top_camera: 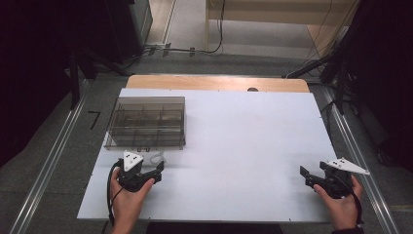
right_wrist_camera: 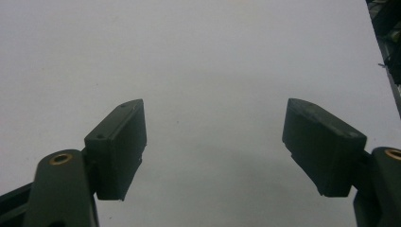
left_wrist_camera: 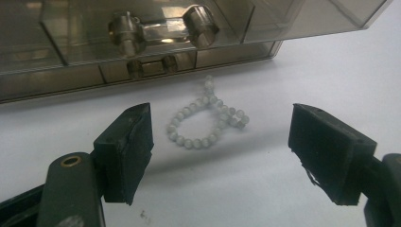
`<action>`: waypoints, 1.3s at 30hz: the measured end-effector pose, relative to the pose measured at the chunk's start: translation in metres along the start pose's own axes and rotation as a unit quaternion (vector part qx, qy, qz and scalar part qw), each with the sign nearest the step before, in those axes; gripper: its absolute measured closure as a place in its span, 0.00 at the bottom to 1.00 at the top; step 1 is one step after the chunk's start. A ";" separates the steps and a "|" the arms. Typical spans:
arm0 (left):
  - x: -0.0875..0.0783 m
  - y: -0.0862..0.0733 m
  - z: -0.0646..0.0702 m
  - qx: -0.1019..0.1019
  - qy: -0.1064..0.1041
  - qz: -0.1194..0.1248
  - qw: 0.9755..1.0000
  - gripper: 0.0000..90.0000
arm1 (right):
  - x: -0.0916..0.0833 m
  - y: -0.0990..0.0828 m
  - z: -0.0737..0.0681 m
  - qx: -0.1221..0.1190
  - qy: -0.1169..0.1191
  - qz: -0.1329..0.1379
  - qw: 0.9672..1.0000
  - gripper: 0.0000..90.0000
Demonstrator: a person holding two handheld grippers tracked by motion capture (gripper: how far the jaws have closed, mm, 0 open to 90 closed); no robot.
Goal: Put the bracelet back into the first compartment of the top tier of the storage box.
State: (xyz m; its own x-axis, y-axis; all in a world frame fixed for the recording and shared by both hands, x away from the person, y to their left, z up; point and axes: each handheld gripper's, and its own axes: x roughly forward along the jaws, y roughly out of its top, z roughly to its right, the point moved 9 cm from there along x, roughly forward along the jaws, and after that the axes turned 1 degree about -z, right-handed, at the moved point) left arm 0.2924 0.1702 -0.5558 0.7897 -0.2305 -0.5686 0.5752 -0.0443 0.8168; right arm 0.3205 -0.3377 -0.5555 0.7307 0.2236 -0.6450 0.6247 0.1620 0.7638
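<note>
While the left gripper [left_wrist_camera: 220, 151] hovers low over the near left part of the bench [top_camera: 234, 146], its jaws stand wide with nothing pinched between them, though they frame the bead bracelet [left_wrist_camera: 205, 120] that lies flat on the white surface just ahead. That bracelet is a small loop of pale beads with a short tail crossing over at its far side, so its longer line runs from near to far, roughly along the way the gripper points. It rests apart from both pads, slightly nearer the left one, and just in front of the clear compartment box [top_camera: 146, 122], whose latch faces it. Judging by this, a short push forward and down would bring the pads beside the loop. Well apart at the near right, the right gripper [top_camera: 311, 174] is also wide and empty.
</note>
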 end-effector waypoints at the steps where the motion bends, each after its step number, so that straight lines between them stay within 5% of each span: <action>1: 0.001 0.000 0.001 0.002 0.000 0.000 1.000 0.27 | 0.000 0.000 0.000 0.000 0.000 0.000 1.000 0.24; 39: 0.025 0.002 0.017 0.017 0.000 -0.019 1.000 0.42 | 0.002 -0.001 0.001 -0.002 0.001 -0.006 1.000 0.24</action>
State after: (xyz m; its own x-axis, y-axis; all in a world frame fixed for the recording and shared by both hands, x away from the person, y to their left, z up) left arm 0.3098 0.1479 -0.5663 0.7668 -0.2277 -0.6001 0.5979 -0.0864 0.7969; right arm 0.3209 -0.3385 -0.5576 0.7232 0.2229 -0.6537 0.6318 0.1688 0.7565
